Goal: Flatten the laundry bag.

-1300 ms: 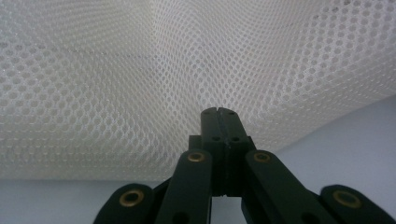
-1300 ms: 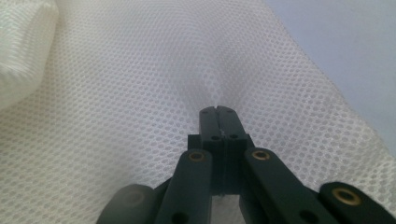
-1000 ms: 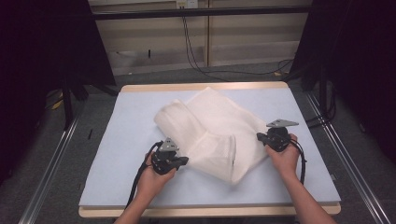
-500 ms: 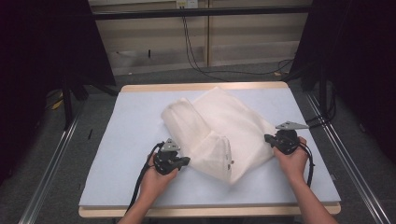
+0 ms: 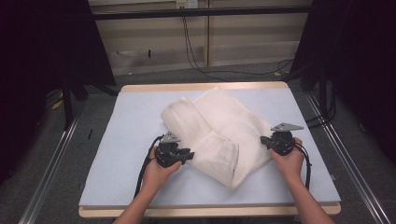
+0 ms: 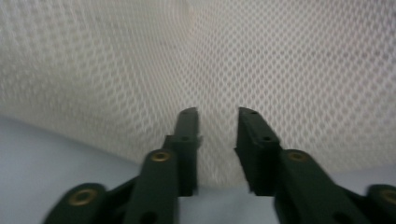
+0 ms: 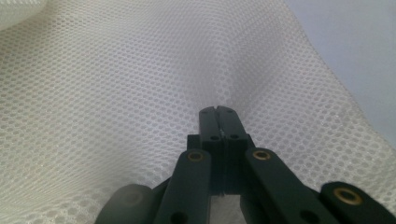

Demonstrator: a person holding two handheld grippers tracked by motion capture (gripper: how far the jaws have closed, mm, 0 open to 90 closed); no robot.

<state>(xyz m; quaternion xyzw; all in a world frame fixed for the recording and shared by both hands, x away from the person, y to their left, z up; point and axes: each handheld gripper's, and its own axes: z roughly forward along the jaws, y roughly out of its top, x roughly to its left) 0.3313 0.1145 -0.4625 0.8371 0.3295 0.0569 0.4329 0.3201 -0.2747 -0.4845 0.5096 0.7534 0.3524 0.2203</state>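
A: The white mesh cloth (image 5: 217,133) lies bunched in the middle of the counter (image 5: 116,140), a thick roll running across its far-left part and a folded flap reaching toward the near edge. A second ago that flap sat more to the right, nearer the right hand; now it lies more squarely between the two hands.

B: And the left gripper (image 5: 180,156)?

A: Its jaws have just been opening. In the left gripper view they stand apart with a clear gap, the honeycomb weave (image 6: 280,70) rising like a wall right in front of them. Nothing is pinched between the pads, so I read it as having let go of the near-left edge.

B: The right gripper (image 5: 273,142)?

A: Jaws pressed fully together. In the right gripper view (image 7: 218,114) the mesh spreads out around and beyond the tips. Whether a thin layer of cloth is caught between them I cannot say for sure; the tips hide that spot, though from above the gripper sits right at the cloth's right border.

B: So what does it mean for the folding?

A: I judge one fold is laid down on the left, and the left hand is free to take a new hold.
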